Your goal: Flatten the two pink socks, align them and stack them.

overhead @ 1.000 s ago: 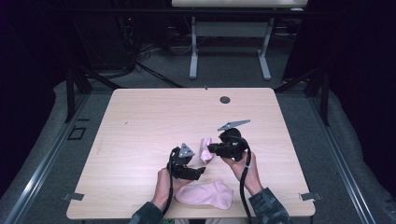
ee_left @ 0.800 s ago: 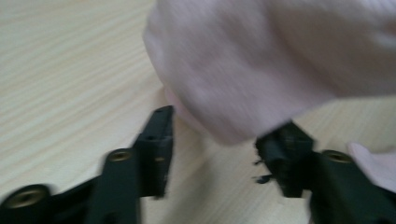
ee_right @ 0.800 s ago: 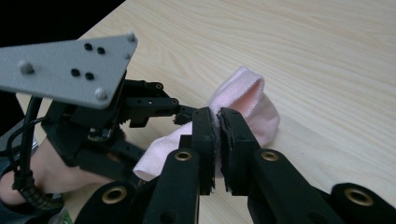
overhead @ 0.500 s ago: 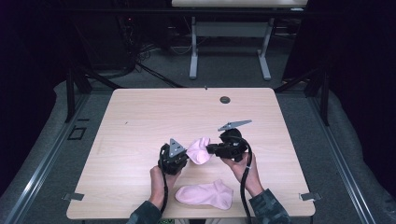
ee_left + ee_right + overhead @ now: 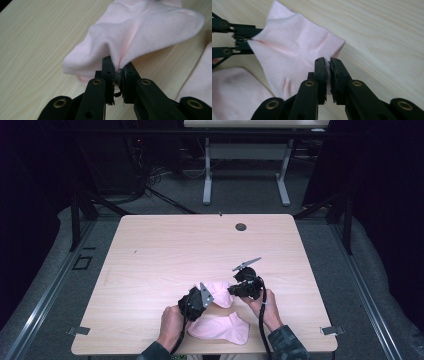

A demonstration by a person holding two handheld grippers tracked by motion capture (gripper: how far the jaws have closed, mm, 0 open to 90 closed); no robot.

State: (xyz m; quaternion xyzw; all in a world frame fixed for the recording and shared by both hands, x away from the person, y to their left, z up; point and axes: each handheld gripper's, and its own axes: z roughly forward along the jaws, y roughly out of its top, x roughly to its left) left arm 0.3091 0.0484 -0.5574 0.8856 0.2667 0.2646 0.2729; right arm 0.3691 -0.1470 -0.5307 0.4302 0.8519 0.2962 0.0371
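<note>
Two hand-held grippers stretch a pink sock (image 5: 218, 291) between them above the table (image 5: 165, 250): the left hand-held gripper (image 5: 117, 75) pinches one end, the right hand-held gripper (image 5: 329, 65) clamps the opposite edge. A second pink sock (image 5: 220, 327) lies flat near the front edge.

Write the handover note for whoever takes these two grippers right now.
Left gripper: shut on one edge of the held pink sock.
Right gripper: shut on the opposite edge of that sock, which spans between the two just above the table.
Second pink sock: flat at the near edge, between the forearms, untouched.
Done: one sock pinched from both sides.
Left: probably set this sock onto its mate; judge that yourself.
</note>
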